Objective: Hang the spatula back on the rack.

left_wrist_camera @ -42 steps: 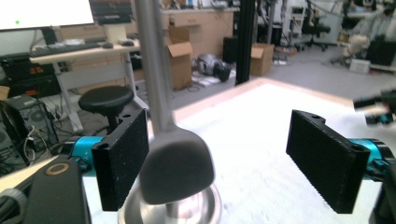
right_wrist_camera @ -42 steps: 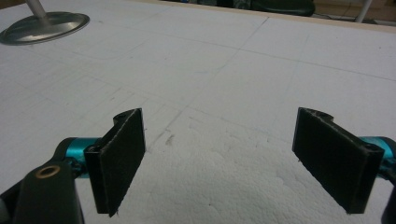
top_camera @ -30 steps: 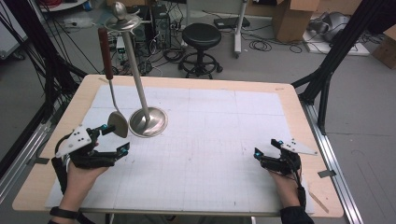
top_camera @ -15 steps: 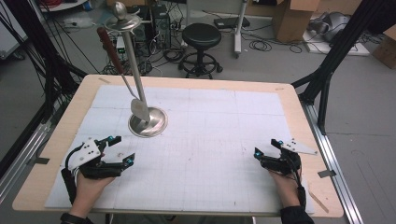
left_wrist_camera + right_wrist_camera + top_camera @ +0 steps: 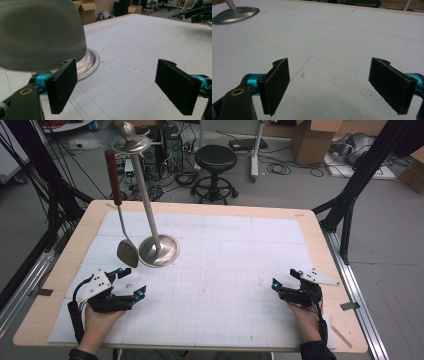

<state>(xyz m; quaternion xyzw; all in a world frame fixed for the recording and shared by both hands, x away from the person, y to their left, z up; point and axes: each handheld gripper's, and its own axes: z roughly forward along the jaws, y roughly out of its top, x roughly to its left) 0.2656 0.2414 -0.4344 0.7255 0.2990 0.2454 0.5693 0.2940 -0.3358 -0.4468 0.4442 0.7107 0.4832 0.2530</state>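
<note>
A metal stand with a round base (image 5: 159,251) and a tall pole (image 5: 145,195) rises at the table's left centre. From near its top hangs a spatula with a brown handle (image 5: 114,177) and a steel blade (image 5: 127,253) just left of the base. My left gripper (image 5: 133,282) is open, close in front of the blade and apart from it. In the left gripper view the blade (image 5: 40,32) looms blurred above the left jaw, with the base (image 5: 88,62) behind and the gripper (image 5: 117,85) empty. My right gripper (image 5: 284,278) is open and empty at the right front (image 5: 329,85).
A white gridded mat (image 5: 225,260) covers the wooden table (image 5: 320,227). The stand's base (image 5: 235,15) lies far off in the right gripper view. A black stool (image 5: 216,160), cables and cardboard boxes (image 5: 312,132) are on the floor beyond the far edge.
The spatula's blade swung right across the pole and has swung back to the left of the base. My left gripper drew back toward the front edge. The right gripper stayed put.
</note>
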